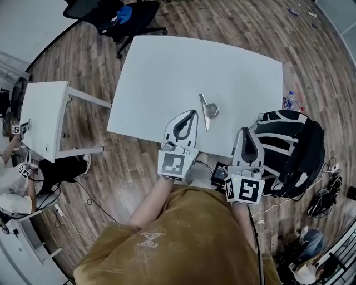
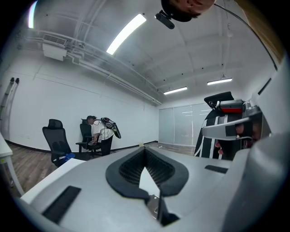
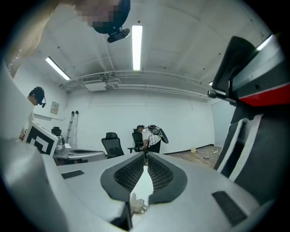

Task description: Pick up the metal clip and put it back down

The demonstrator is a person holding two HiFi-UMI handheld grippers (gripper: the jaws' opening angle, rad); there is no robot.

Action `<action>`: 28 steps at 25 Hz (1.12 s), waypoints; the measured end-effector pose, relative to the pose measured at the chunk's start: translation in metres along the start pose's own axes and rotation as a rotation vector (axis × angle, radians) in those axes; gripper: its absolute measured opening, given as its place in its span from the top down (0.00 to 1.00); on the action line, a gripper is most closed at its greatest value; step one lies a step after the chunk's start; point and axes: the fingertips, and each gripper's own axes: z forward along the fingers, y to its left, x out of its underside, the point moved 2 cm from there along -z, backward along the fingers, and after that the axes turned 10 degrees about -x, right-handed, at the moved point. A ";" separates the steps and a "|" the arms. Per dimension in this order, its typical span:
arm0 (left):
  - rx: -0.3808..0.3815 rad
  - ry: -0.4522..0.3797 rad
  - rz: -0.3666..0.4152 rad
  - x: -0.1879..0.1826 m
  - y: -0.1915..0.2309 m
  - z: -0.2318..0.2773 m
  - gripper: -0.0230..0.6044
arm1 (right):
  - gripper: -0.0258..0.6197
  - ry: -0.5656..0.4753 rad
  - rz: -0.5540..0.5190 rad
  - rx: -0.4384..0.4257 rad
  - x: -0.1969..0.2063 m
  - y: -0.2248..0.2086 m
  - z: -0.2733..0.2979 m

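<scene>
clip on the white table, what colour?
Silver, bare metal. The metal clip shows best in the head view.

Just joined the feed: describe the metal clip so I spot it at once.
Find the large white table in the head view. Near its front edge, just right of the left gripper, lies the metal clip. It is the only loose thing there: small, silvery, long-armed.

Head view: the lower edge cuts off the person's shirt point(image 1: 183, 245). A black-and-white striped chair point(image 1: 289, 150) hides the near right corner of the white table point(image 1: 167, 72). The metal clip point(image 1: 207, 111) and the floor litter point(image 1: 295, 11) are too small to resolve in detail. Right gripper view: the load on the distant person's point(image 3: 147, 136) back is unidentifiable.
</scene>
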 end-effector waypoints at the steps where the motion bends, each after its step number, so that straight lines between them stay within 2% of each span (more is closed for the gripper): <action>1: 0.005 0.001 0.005 0.000 -0.001 0.002 0.97 | 0.94 0.007 0.004 -0.004 0.002 -0.001 0.002; 8: 0.057 0.000 0.002 0.002 0.003 0.022 0.97 | 0.94 0.056 0.027 0.001 0.011 0.001 0.020; 12: 0.117 0.047 0.044 0.016 0.009 0.039 0.97 | 0.94 0.070 0.065 0.021 0.018 -0.004 0.036; 17: 0.131 0.086 0.047 0.029 0.029 0.059 0.97 | 0.94 0.116 0.091 0.042 0.037 -0.008 0.057; 21: 0.144 0.092 0.050 0.034 0.035 0.064 0.97 | 0.94 0.195 0.158 0.016 0.070 -0.007 0.071; 28: 0.184 0.126 0.055 0.047 0.035 0.067 0.97 | 0.76 0.418 0.296 -0.065 0.153 0.000 0.103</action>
